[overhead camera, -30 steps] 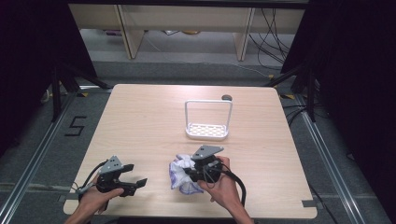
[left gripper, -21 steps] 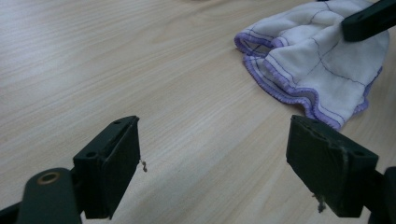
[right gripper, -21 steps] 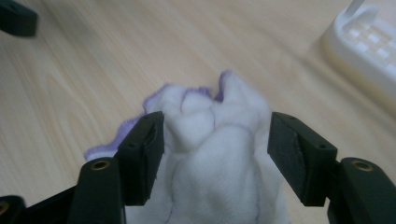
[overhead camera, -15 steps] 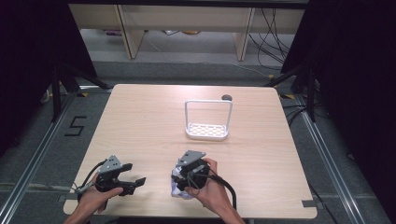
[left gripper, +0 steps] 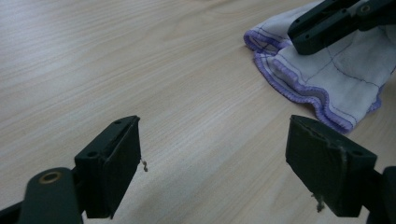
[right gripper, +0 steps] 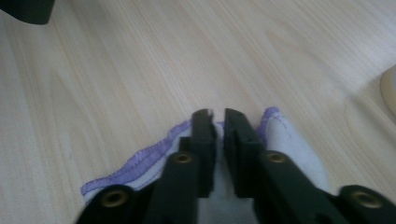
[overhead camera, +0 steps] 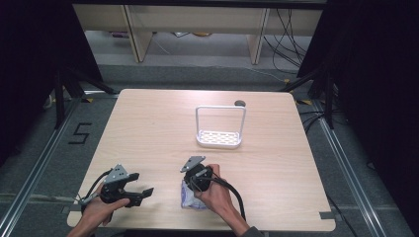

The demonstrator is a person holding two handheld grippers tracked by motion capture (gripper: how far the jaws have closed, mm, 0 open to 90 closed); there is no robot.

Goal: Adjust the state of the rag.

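Wooden tabletop (overhead camera: 148, 128): right gripper (right gripper: 219, 122), jaws just closed, pinches the cloth (right gripper: 140, 161) beneath it, not yet lifted; left gripper (left gripper: 212, 161) alongside stands spread, idle.

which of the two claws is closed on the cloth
The right claw, pinching the white cloth with the purple hem; the left claw gapes open over bare table.

Cloth (overhead camera: 188, 200): in the high view mostly hidden under the right gripper (overhead camera: 195, 180) and hand (overhead camera: 213, 195). Right gripper view: cloth (right gripper: 289, 140) cut off by the bottom edge; whether a fold sits between the near-closed jaws cannot be told. Pale curved object (right gripper: 390, 88) cut by the right edge, unidentifiable. Small dark item (overhead camera: 239, 103) behind the rack (overhead camera: 220, 139) too small to tell.
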